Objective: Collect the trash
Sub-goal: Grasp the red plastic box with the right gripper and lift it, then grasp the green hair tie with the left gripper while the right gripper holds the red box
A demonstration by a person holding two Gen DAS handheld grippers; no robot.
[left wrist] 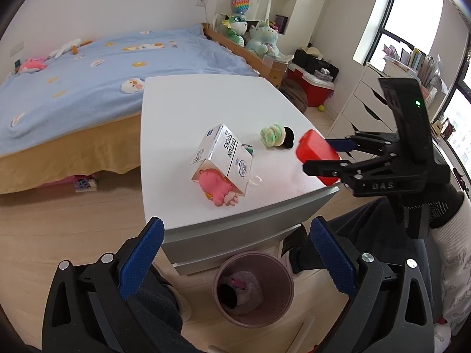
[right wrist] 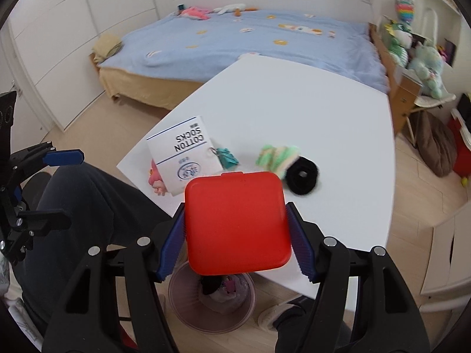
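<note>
A red square case (right wrist: 235,223) is clamped between the blue pads of my right gripper (right wrist: 235,209), just above the white table's near edge (right wrist: 338,264). The left wrist view shows that gripper (left wrist: 319,154) holding the red case (left wrist: 316,153) over the table's right corner. My left gripper (left wrist: 235,226) stands open with nothing in it, above a mauve bin (left wrist: 217,276) on the floor that holds some scraps. On the table (left wrist: 206,103) lie a white cotton socks box (left wrist: 226,153), a pink plush toy (left wrist: 217,188), a green scrunchie (left wrist: 272,135) and a black scrunchie (left wrist: 290,138).
A teal binder clip (right wrist: 226,157) lies beside the socks box (right wrist: 182,147). The bin (right wrist: 176,303) stands under the table's near edge, by a person's dark trouser leg (right wrist: 88,206). A blue bed (left wrist: 88,67) lies behind the table, white drawers (left wrist: 362,103) to the right.
</note>
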